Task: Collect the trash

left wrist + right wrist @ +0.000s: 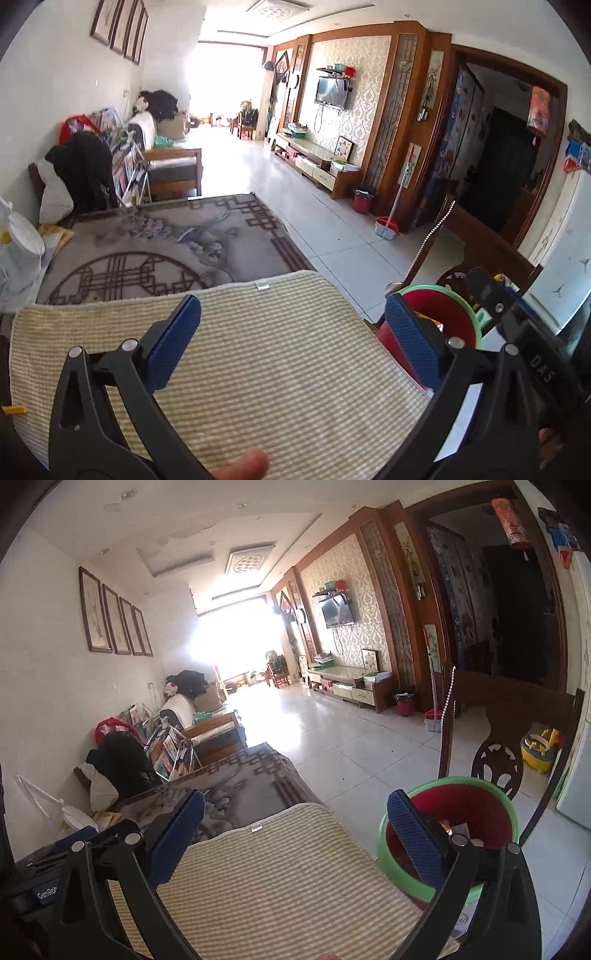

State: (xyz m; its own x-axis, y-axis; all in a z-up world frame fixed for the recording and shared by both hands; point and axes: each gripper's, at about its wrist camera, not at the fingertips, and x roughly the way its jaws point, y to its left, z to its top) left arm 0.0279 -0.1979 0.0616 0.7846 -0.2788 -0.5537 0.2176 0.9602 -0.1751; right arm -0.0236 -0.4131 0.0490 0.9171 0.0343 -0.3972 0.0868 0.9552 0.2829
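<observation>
Both claws stand wide apart with nothing between their blue pads: the left claw and the right claw each hover over a green-striped mat that covers the near tabletop. At about three o'clock from the right claw, just off the mat's edge, sits the trash bin, red inside with a green rim; paper scraps lie in its bottom. The left view shows the same bin at two o'clock, partly behind the right-hand finger. No loose trash shows on the mat, so I judge the drop into the bin done and a search for the next piece due; that calls for swinging the claws toward whatever litter remains. Beyond the mat lies a grey patterned cloth, at twelve o'clock, then pale floor tiles, a sofa at ten o'clock and a wall television at one o'clock.
</observation>
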